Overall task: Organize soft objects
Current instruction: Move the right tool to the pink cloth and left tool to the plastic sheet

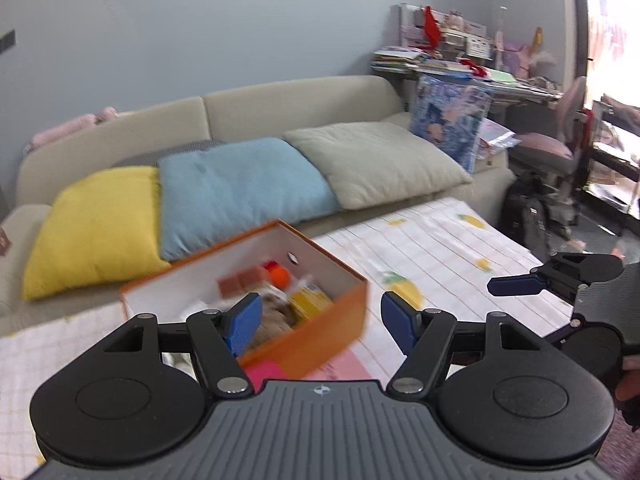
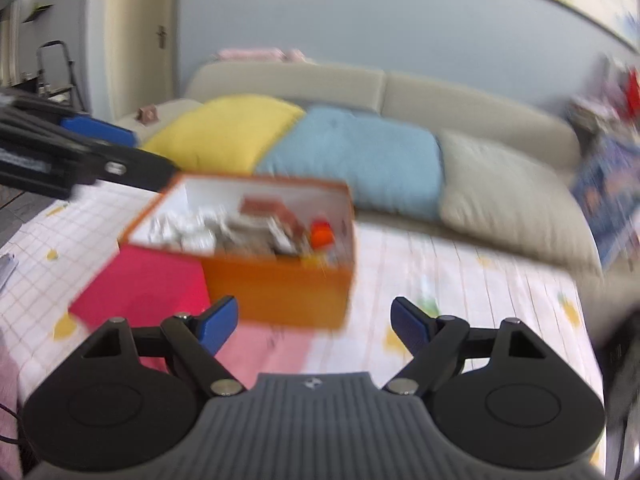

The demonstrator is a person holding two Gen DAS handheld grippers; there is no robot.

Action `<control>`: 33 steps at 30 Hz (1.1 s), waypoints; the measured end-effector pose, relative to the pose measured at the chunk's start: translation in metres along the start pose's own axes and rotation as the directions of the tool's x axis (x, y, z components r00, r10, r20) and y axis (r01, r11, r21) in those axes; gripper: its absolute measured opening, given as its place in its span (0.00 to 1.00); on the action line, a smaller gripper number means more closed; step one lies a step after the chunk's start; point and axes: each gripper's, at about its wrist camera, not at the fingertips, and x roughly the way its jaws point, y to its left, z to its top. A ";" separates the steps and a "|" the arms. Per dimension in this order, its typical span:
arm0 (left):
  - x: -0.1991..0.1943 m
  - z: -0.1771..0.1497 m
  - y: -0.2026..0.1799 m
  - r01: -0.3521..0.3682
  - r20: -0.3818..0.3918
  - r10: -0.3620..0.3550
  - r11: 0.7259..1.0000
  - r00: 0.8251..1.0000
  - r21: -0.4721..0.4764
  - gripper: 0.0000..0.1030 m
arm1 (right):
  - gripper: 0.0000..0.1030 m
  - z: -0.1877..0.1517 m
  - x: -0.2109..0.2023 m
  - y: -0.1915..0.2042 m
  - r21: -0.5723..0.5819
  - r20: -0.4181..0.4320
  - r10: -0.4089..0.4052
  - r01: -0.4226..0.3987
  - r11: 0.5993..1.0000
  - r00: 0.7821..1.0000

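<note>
Three cushions lie side by side on a beige sofa (image 1: 280,96): a yellow cushion (image 1: 96,228) at the left, a blue cushion (image 1: 240,188) in the middle, a grey-green cushion (image 1: 380,160) at the right. They also show in the right wrist view: yellow cushion (image 2: 228,132), blue cushion (image 2: 360,156), grey-green cushion (image 2: 508,196). My left gripper (image 1: 320,320) is open and empty above the table, over an orange box (image 1: 320,336). My right gripper (image 2: 316,320) is open and empty in front of the orange box (image 2: 280,292); it also shows in the left wrist view (image 1: 516,284).
The orange box holds several small items and stands on a table with a checked, lemon-print cloth (image 1: 440,252). A pink sheet (image 2: 144,284) lies beside the box. A patterned blue bag (image 1: 452,120), a cluttered desk (image 1: 460,64) and a chair (image 1: 552,148) stand right of the sofa.
</note>
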 end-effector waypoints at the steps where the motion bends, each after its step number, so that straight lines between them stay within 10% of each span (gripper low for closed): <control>1: -0.001 -0.005 -0.005 0.017 -0.011 -0.017 1.000 1.000 -0.009 0.78 | 0.80 -0.009 -0.004 -0.005 0.021 -0.026 -0.010 0.010 1.000 1.000; 12: 0.045 -0.060 -0.070 0.231 -0.285 -0.223 0.973 0.932 -0.006 0.77 | 0.80 -0.101 -0.025 -0.052 0.248 -0.300 -0.093 0.172 0.953 0.949; 33: 0.152 -0.107 -0.075 0.143 -0.482 -0.144 0.989 0.864 -0.038 0.79 | 0.78 -0.114 0.089 -0.071 0.309 -0.492 -0.042 0.220 0.925 0.870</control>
